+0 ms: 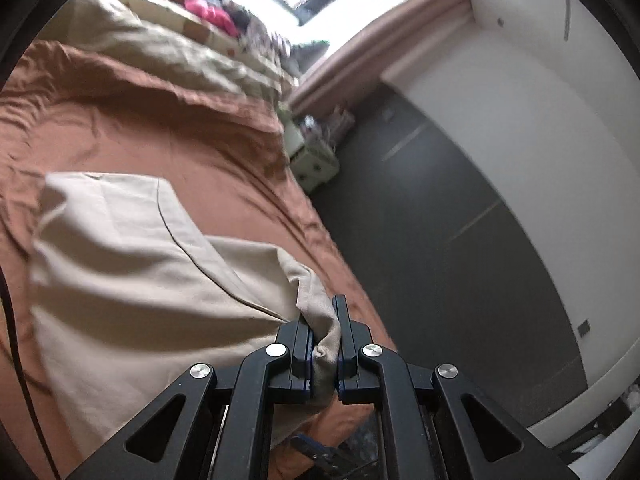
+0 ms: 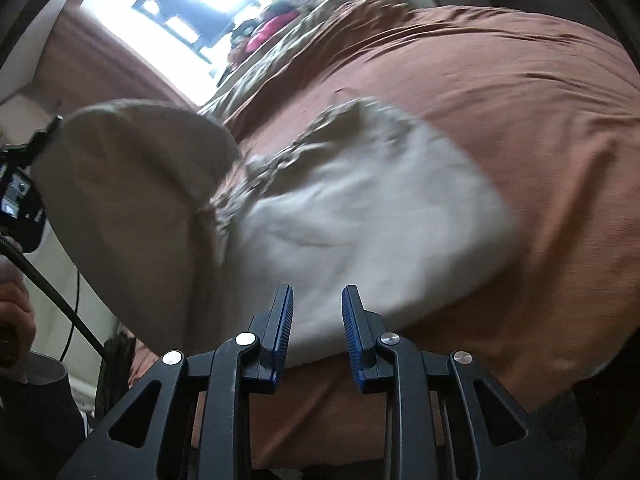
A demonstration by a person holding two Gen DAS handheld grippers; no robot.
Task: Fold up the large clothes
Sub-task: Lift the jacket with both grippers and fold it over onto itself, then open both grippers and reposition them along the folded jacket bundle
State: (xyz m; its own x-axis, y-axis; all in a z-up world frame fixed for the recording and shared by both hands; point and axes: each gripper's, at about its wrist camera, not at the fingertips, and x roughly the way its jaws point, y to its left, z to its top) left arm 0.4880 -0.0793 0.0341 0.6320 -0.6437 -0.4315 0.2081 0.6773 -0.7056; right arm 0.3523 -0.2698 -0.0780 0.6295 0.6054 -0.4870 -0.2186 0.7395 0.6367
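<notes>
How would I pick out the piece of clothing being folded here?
Find the big bed with the rust-orange cover. The beige garment lies on its near part, one edge pinched in the left gripper. It is smooth and plain, unlike the crumpled tan bedding farther back.

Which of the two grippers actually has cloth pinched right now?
The left gripper: its fingers are clamped on a bunched edge of the beige garment. The right gripper is open, with nothing between its fingers, just above the garment on the rust-brown bedspread.
</notes>
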